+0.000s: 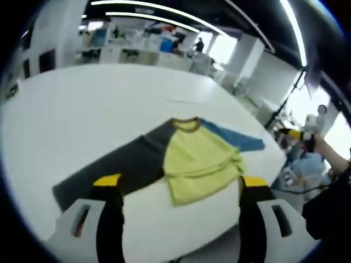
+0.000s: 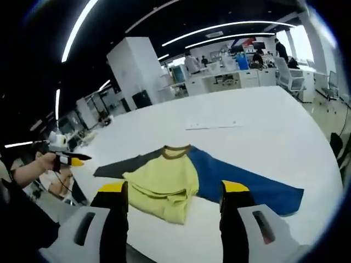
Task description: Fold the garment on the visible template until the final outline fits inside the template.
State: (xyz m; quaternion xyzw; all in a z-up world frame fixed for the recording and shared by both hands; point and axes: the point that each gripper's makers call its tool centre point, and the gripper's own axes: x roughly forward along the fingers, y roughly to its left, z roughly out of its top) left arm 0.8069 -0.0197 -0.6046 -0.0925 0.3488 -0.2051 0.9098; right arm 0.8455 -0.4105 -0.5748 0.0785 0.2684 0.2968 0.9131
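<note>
1. We see the garment (image 1: 194,159) lying flat on the white table (image 1: 82,120): a long-sleeved shirt with a yellow-green body, a brown collar, one dark grey sleeve and one blue sleeve, both spread outward. Its lower hem is bunched and partly folded up onto the body.
2. In the right gripper view, we find the same garment (image 2: 164,181) near the table's (image 2: 247,126) front edge, the blue sleeve reaching right and the grey sleeve left.
3. We cannot make out a template outline under the shirt.
4. A thin pale strip (image 2: 213,126) lies on the table beyond the collar, well apart from the shirt.
5. Around the table we note office desks, white pillars and ceiling light strips; nothing lies across the shirt.
6. The left gripper (image 1: 180,189) hangs above the table edge, jaws apart and holding nothing, the shirt just ahead between them.
7. The right gripper (image 2: 174,194) likewise has its jaws spread and unloaded, the shirt's hem between them.
</note>
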